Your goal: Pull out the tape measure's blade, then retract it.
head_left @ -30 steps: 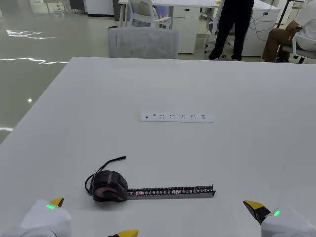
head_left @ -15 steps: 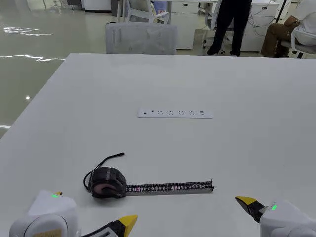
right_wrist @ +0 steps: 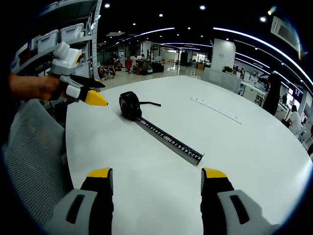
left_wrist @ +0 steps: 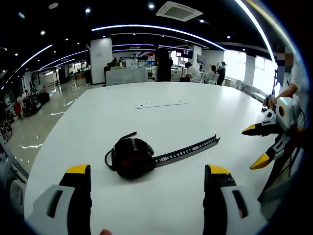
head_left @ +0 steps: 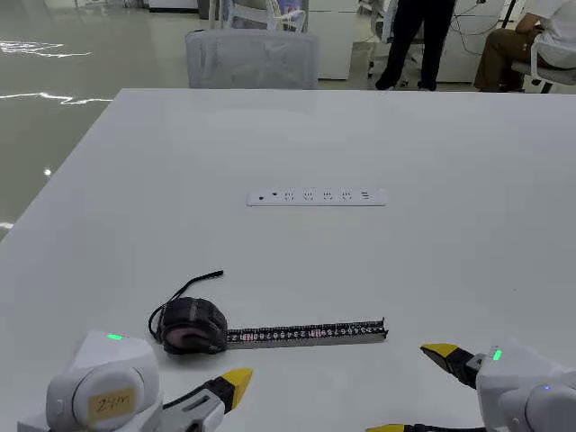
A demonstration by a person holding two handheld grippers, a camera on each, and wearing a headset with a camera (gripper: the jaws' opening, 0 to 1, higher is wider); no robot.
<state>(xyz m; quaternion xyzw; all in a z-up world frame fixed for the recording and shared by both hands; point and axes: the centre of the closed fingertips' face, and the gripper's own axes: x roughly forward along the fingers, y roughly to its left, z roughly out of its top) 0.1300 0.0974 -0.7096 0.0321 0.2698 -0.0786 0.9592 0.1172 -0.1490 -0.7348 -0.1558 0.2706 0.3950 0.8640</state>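
The tape measure (head_left: 191,326) lies close to the surface's (head_left: 450,270) near edge, left of its middle. Its blade (head_left: 306,334) is drawn out flat to the right, roughly along that edge. A black strap (head_left: 184,288) curls off the case. The left hand-held gripper (left_wrist: 147,170) hovers just short of the case, jaws wide apart and holding nothing. The right hand-held gripper (right_wrist: 157,173) sits near the blade's hooked end, also wide open and empty. A white power strip (head_left: 316,197) lies mid-surface, well apart.
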